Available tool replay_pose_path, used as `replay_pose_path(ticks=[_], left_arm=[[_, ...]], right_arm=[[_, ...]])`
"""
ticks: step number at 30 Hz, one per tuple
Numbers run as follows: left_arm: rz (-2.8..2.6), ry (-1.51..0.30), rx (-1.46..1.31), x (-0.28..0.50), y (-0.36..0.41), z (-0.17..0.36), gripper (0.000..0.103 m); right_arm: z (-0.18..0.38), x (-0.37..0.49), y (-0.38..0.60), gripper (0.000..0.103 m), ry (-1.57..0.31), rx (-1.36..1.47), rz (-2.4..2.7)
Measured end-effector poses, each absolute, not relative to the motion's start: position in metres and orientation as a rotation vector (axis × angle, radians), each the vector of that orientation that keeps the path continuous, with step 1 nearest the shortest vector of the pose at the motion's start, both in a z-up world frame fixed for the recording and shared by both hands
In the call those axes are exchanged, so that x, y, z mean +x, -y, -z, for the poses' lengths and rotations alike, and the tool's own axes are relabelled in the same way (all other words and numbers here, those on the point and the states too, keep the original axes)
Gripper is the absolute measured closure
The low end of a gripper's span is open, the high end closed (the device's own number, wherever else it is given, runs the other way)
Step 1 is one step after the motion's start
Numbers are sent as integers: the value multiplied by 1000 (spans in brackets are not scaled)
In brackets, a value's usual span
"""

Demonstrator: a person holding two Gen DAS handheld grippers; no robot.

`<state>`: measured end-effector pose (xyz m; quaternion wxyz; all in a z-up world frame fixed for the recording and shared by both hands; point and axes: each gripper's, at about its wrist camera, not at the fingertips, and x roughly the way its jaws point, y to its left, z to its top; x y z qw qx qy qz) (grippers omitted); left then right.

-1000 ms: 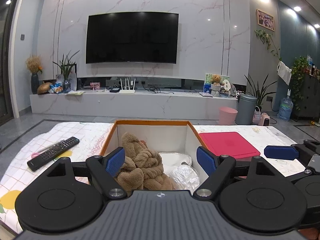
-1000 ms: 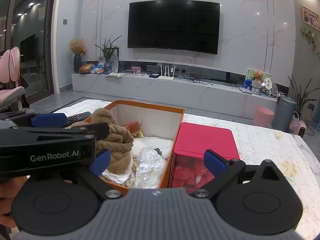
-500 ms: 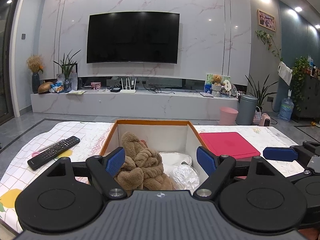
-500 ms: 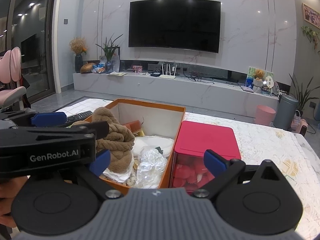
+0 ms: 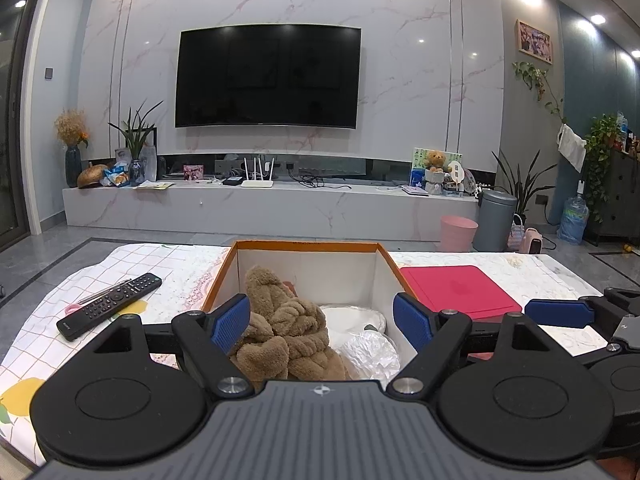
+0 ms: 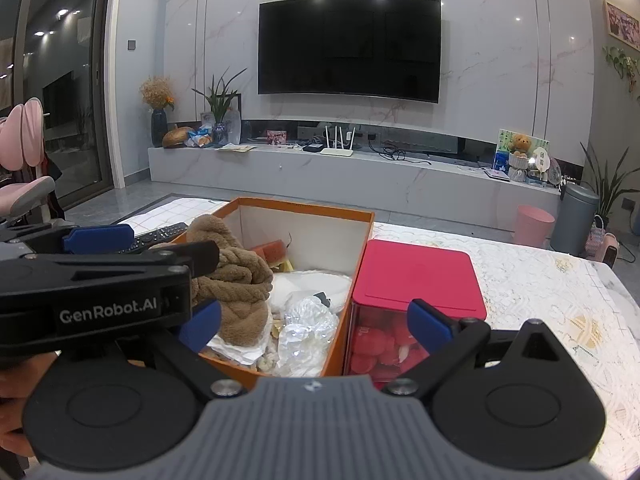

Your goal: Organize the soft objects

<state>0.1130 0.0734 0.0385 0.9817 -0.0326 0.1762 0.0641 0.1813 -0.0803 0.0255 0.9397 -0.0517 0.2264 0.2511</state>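
Observation:
An orange box (image 5: 306, 245) (image 6: 340, 336) with white inner walls stands on the table. It holds a brown fuzzy soft toy (image 5: 286, 328) (image 6: 236, 280), a white soft item (image 5: 352, 318) and crinkled clear plastic (image 5: 370, 352) (image 6: 308, 320). My left gripper (image 5: 322, 322) is open and empty, just in front of the box and above its near edge. My right gripper (image 6: 314, 320) is open and empty, to the right of the left one, facing the box and the red container. The left gripper also shows at the left of the right wrist view.
A red-lidded container (image 5: 458, 290) (image 6: 416, 276) with red soft items inside stands against the box's right side. A black remote (image 5: 110, 306) and a pen lie on the checked tablecloth at the left. A TV wall, low console and bins lie beyond.
Both views have shifted very slightly; the box looks a touch closer in the right wrist view. Both grippers stay open and empty.

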Motion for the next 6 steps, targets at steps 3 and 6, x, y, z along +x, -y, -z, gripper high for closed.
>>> replay_pose_path(ticks=[3,6], left_arm=[[-131,-356,-64,113,-73,-38,8],[-131,-359,-76,112,-74,-39,8]], right_arm=[[-25,182,80,6,-464,-104,-514],[-25,182,80,6,-466,-104,-511]])
